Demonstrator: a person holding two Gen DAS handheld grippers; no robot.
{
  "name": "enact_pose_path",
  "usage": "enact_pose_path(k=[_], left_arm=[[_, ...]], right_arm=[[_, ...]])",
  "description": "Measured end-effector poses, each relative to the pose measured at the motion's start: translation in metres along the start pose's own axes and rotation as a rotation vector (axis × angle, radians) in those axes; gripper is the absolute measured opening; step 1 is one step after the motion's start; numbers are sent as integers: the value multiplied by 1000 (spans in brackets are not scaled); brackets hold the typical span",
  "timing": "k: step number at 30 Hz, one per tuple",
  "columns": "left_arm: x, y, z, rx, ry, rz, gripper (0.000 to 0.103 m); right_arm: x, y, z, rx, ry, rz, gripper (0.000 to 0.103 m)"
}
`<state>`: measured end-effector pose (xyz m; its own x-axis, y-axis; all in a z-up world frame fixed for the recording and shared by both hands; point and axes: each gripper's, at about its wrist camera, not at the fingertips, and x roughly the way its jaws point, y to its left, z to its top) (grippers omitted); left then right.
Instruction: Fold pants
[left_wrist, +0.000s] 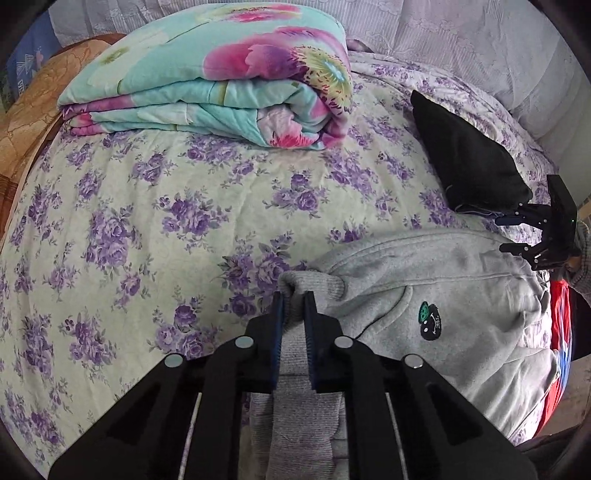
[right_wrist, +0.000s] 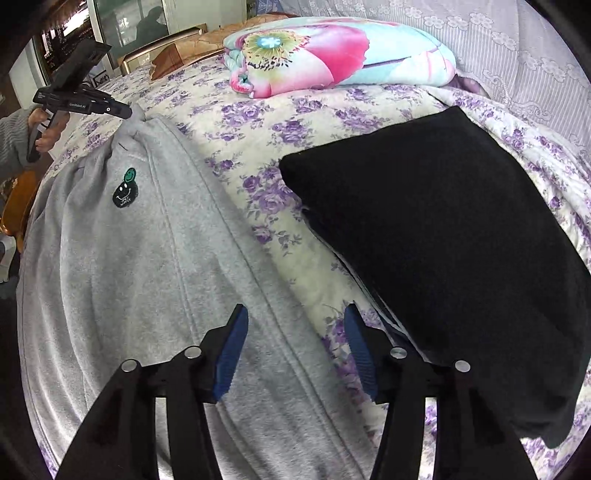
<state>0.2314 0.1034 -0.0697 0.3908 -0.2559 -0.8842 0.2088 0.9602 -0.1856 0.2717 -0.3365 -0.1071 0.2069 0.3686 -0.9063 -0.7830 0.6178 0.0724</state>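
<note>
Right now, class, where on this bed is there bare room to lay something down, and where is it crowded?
One wide free patch: the flowered bedspread in front of the folded quilt, left of the grey pants. A narrow strip runs between the pants and the black cushion. The right side is crowded: pants, cushion, right gripper.

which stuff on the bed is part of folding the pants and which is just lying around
Part of the job:
- light grey fleece pants with a smiley patch
- left gripper, jaws shut on the ribbed cuff
- right gripper, jaws open above the pants

Lying about:
- folded black cloth
- folded turquoise and pink floral quilt
- purple-flowered bedsheet
</note>
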Motion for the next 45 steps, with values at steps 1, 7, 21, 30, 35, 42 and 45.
enact_pose_path(k=[1,7,21,30,35,42,45], left_arm=[[1,1,1,-10,3,2,10],[-8,-1,-1,-42,-17,11,10],[-115,8,-93,-170,-209,-163,10],[-66,10,-160,-553,-65,-478,36],[-52,16,-172,-715,-69,-539,49],[-32,32,-160,-961,-119,-609,56],[-44,35,-158,-958,-149,-593,39]], right_arm=[[7,-5,-2,38,33,38,47],[-38,30,-16,48,-45,-6,6],[-133,229,-107,43,-181,-188,6],[-128,257,-135,141,-174,-206,6],[-145,253,-127,130,-210,-248,6],[-156,259,-125,118,-216,-262,6],[-155,265,-130,124,-210,-260,6]])
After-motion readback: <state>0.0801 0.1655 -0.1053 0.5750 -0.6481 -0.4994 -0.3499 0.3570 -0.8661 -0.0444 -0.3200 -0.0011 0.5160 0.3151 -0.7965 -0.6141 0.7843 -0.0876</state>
